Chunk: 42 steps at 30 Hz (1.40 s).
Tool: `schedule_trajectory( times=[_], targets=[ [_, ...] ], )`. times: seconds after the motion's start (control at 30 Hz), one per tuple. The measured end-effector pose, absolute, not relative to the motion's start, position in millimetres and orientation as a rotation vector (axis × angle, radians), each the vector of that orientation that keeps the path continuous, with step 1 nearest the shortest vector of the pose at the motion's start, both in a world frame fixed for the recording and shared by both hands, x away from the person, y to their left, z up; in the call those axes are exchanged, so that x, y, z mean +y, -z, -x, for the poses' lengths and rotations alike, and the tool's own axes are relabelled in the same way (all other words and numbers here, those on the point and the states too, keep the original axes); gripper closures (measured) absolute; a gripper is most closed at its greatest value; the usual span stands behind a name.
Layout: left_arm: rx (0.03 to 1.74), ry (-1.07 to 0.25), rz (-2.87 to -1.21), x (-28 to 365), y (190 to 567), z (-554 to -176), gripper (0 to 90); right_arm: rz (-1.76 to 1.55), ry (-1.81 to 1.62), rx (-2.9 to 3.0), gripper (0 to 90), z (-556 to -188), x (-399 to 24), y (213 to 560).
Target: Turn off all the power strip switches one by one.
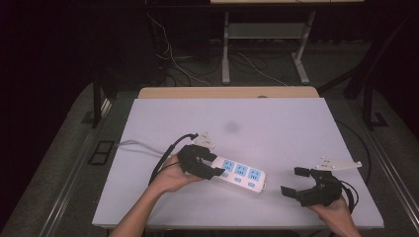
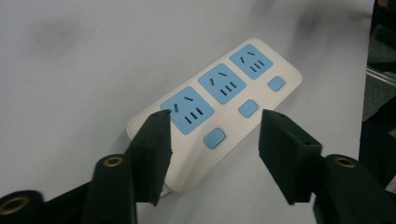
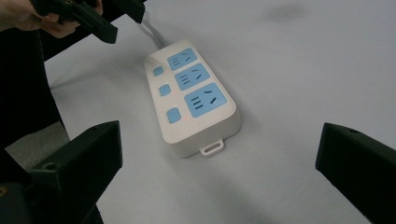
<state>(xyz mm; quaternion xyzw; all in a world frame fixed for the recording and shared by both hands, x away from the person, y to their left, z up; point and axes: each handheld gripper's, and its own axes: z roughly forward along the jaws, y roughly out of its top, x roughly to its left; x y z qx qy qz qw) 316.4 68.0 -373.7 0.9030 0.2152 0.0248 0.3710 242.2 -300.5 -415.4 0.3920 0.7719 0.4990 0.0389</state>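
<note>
A white power strip with three blue sockets and three blue switches lies flat on the white table, slanting toward the front right. Its grey cable runs off to the left. My left gripper hovers open over the strip's cable end, jaws straddling the first socket without touching it. The strip stretches away beyond those jaws. My right gripper is wide open near the front right, a short way from the strip's hanging-tab end. The strip sits between and beyond its jaws.
The white table top has a faint dark smudge at its middle back. A wooden edge borders the far side. Beyond it stand table legs and loose cables on the floor.
</note>
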Motion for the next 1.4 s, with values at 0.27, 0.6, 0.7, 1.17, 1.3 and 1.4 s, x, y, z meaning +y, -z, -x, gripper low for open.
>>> schedule_trajectory(
  times=[0.27, 0.6, 0.7, 1.17, 1.3, 1.4],
  targets=[
    [0.537, -0.06, -2.353, 62, 381, -319, 69.8, -1.2, -1.529, 2.37, 0.3, -242, -301, 416],
    [0.522, -0.04, -2.38, 54, 389, -322, 86.7, -1.199, -1.53, 2.371, 0.3, -242, -301, 416],
    [0.52, -0.031, -2.382, 52, 391, -323, 89.0, -1.196, -1.53, 2.372, 0.3, -242, -301, 416],
    [0.504, -0.015, -2.416, 44, 402, -325, 89.1, -1.193, -1.523, 2.383, 0.3, -243, -301, 417],
    [0.497, -0.012, -2.423, 41, 404, -325, 89.1, -1.192, -1.521, 2.388, 0.3, -243, -301, 417],
    [0.495, -0.009, -2.425, 40, 406, -326, 89.2, -1.19, -1.521, 2.39, 0.3, -243, -301, 417]
  ],
)
